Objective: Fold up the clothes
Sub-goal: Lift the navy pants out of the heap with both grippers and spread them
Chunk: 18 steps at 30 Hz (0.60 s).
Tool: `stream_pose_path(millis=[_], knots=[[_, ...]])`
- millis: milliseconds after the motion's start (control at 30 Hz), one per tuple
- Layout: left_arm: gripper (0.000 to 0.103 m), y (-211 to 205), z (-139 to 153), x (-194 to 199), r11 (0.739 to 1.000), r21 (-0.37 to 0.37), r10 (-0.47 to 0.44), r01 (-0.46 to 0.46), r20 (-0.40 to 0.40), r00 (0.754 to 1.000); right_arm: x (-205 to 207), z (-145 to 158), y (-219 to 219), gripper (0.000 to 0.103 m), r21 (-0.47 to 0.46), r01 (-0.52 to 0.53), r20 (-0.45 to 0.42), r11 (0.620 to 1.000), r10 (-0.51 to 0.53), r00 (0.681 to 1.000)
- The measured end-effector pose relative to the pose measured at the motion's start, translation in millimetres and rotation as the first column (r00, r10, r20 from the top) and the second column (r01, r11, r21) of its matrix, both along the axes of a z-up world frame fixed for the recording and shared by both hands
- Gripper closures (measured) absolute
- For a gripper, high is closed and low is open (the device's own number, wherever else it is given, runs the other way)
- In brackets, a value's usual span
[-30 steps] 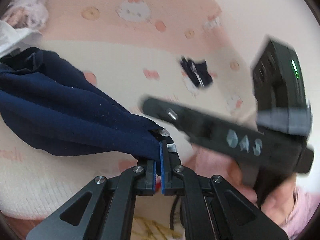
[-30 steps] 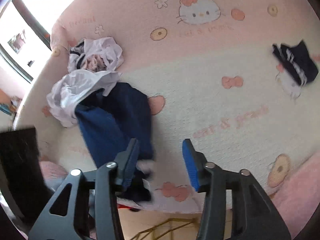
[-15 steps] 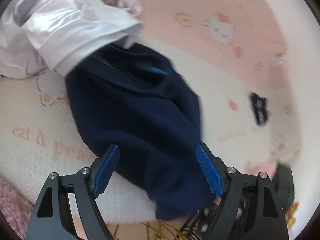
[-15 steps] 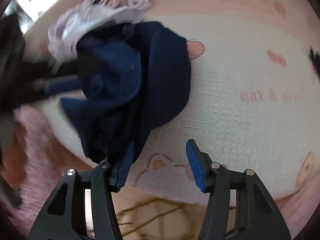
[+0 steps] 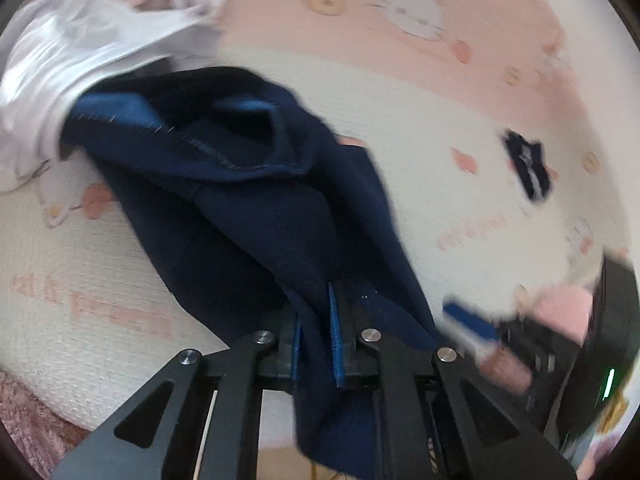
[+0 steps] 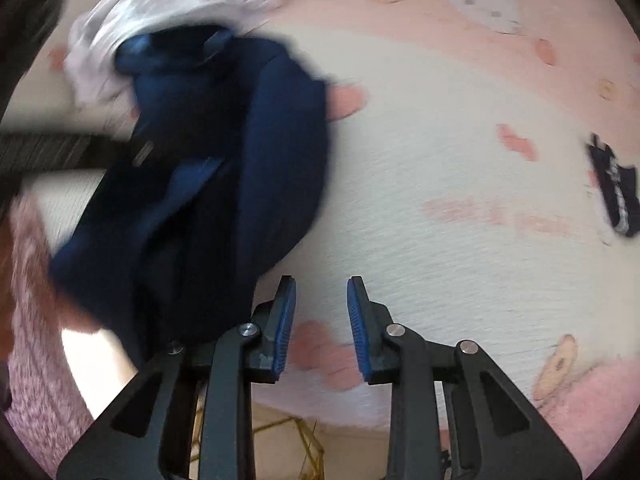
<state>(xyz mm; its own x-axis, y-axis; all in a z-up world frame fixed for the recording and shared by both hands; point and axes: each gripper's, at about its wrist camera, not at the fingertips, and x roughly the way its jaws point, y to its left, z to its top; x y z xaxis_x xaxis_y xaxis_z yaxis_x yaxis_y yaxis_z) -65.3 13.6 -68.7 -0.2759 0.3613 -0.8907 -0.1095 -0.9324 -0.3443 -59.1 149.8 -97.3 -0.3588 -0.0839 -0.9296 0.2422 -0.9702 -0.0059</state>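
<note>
Left claw (image 5: 316, 336) pinching crumpled navy garment (image 5: 256, 208); right claw (image 6: 320, 320) apart over waffle-weave blanket (image 6: 440, 240).

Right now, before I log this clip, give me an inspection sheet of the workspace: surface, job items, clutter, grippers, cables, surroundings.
Surface: cream and pink cartoon-cat print blanket, textured weave, covering a bed.
Job's things: crumpled navy blue fabric garment, lying on the blanket, one fold drawn toward the camera.
Clutter: heap of white and pale lilac clothes at the far left, overlapping the navy garment's far edge; small dark navy cloth item with white trim lying apart at the right.
Grippers: left gripper has navy fabric between its blue pads, which stand slightly apart; right gripper open, empty, beside the garment's near edge.
Cables: nothing seen.
Surroundings: pink fuzzy sleeve at the left edge; floor below is blurred.
</note>
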Motion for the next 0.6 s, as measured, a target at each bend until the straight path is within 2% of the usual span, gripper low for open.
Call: stream_pose_path(millis=[100,167,267,300,367,467,533,600], knots=[[0.091,30.5,2.8,14.7,0.994,0.074,-0.077,0.076,0.011,0.997,-8.4,14.9,24.2,0.076,0.002,0.092,-0.054,0.996,-0.092,0.994],[0.091,56.9,4.4,27.2,0.982,0.126,-0.145,0.142,0.013,0.989,-8.1,21.4,35.7,0.076,-0.029,0.126,-0.064,0.992,-0.127,0.99],[0.091,71.2,13.9,36.0,0.965,0.179,-0.188,0.19,-0.027,0.982,-7.6,31.2,52.9,0.071,-0.076,0.174,-0.077,0.982,-0.18,0.981],[0.091,69.6,21.6,32.6,0.967,0.182,-0.172,0.177,-0.043,0.984,-7.4,34.5,58.6,0.07,-0.092,0.19,-0.081,0.977,-0.198,0.977],[0.091,62.0,33.1,24.0,0.972,0.189,-0.13,0.142,-0.075,0.989,-5.7,40.9,71.3,0.058,-0.132,0.212,-0.086,0.968,-0.224,0.971],[0.091,27.5,39.4,11.6,0.978,0.206,-0.012,0.036,-0.113,0.994,-1.1,41.0,64.1,0.055,-0.211,0.151,-0.069,0.966,-0.169,0.983],[0.091,3.4,33.8,3.8,0.97,0.238,0.062,-0.038,-0.096,0.993,3.1,37.1,43.2,0.054,-0.219,0.08,-0.057,0.972,-0.095,0.994],[0.09,-20.2,29.5,-0.3,0.958,0.27,0.126,-0.102,-0.074,0.989,10.1,34.5,30.5,0.045,-0.216,0.029,-0.045,0.976,-0.04,0.998]])
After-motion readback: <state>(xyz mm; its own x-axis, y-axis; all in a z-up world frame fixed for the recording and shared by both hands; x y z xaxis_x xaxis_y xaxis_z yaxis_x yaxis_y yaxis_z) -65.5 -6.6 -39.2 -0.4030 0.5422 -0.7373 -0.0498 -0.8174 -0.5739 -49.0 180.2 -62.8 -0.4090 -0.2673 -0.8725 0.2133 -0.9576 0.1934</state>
